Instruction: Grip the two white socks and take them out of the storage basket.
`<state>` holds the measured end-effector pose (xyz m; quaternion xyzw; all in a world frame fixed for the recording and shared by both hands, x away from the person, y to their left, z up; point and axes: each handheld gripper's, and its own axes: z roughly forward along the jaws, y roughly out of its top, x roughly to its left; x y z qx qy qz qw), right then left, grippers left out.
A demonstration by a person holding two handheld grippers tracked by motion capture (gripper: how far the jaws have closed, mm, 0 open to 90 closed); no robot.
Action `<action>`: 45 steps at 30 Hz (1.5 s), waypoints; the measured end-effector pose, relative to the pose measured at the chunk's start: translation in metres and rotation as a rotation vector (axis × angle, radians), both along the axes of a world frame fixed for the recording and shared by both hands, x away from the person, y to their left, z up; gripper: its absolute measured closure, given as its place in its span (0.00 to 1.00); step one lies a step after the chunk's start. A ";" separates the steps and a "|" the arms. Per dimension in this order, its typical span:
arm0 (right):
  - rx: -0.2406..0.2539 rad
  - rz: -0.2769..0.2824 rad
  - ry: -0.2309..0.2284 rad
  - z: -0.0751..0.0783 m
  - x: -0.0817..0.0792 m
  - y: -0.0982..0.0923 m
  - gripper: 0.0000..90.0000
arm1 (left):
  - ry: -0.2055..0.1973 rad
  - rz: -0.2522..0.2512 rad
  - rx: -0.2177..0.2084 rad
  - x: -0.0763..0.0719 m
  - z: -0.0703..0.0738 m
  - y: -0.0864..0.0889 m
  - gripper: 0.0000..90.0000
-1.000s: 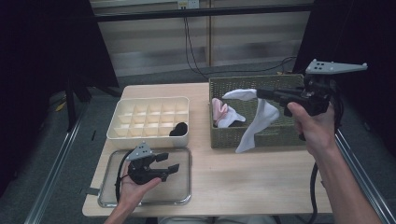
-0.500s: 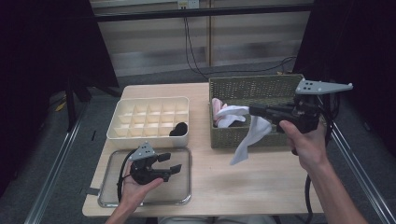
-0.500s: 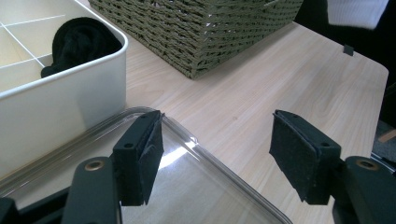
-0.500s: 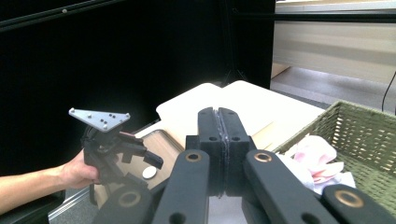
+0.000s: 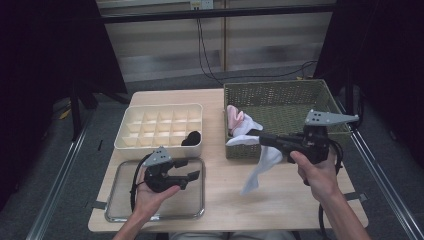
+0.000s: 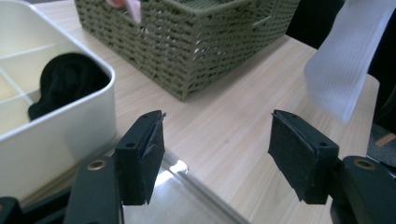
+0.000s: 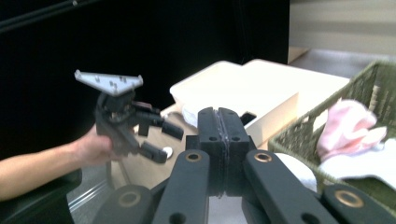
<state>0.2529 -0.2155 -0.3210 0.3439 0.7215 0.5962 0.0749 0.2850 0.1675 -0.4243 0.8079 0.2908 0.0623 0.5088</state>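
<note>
- Jaws of our right gripper (image 5: 261, 138) pinch a white sock (image 5: 257, 167), which hangs over the table (image 5: 280, 200) just near of the green basket (image 5: 280, 92).
- Left gripper (image 5: 187, 170) we hold open above the metal tray (image 5: 120, 212).

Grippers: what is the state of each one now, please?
Left gripper: open, holding nothing, over the metal tray.
Right gripper: shut on the white fabric sock, which hangs above the wooden table.

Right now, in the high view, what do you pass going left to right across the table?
Metal tray → left tongs above it → white sock hanging from the right tongs → the person's right hand. Behind these: divided white box, then green wicker basket.
</note>
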 end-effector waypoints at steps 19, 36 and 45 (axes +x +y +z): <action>-0.038 0.058 0.128 -0.059 0.008 0.026 0.99 | -0.003 -0.082 -0.016 0.001 -0.002 -0.031 0.51; -0.076 0.105 0.195 -0.090 0.013 0.042 0.99 | 0.031 -0.168 0.007 0.003 -0.019 -0.045 0.90; -0.160 0.072 0.242 -0.116 0.021 0.037 0.99 | 0.074 -0.170 0.050 0.007 -0.030 -0.050 0.95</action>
